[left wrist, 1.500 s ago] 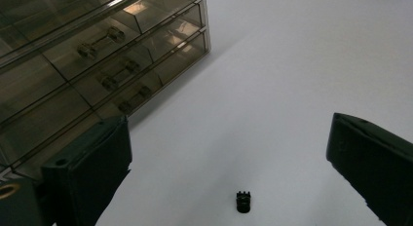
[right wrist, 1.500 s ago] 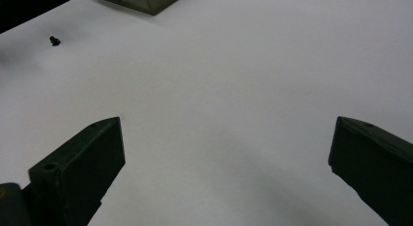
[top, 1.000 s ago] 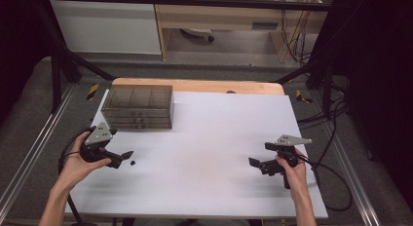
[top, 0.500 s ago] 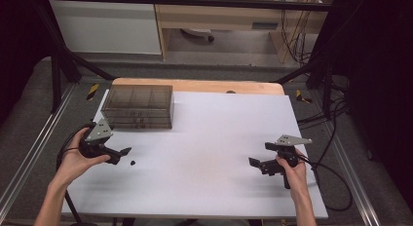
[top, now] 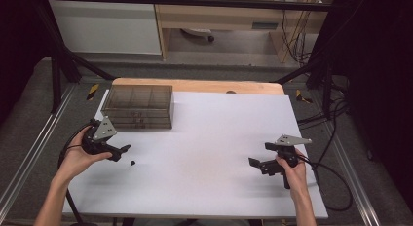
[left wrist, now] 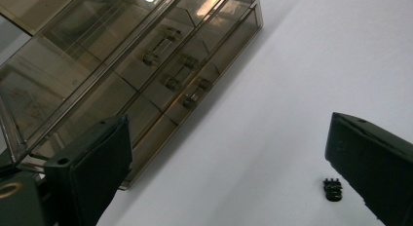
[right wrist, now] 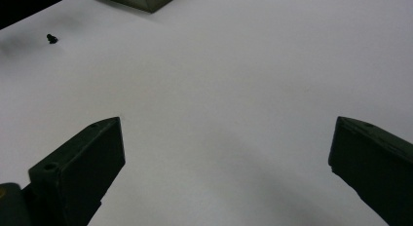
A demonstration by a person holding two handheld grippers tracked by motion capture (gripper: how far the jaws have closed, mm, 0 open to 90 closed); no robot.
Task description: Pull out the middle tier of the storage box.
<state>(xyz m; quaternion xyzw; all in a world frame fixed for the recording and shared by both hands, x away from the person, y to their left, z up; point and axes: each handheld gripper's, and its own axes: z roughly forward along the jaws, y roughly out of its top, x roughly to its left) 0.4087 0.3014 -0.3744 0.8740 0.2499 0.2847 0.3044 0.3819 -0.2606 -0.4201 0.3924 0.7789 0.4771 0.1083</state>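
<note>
The left gripper (top: 118, 152) hangs low over the table (top: 209, 138) with its jaws wide, just beside a small black part (top: 132, 163) that lies in front of the smoky drawer box (top: 139, 106); in the left gripper view the part (left wrist: 333, 189) sits by the inner face of one jaw, not yet between them. This looks like the approach to a pickup, so the next move calls for shifting sideways to straddle the part, then closing. The right gripper (top: 260, 163) waits well apart, jaws wide and empty.
</note>
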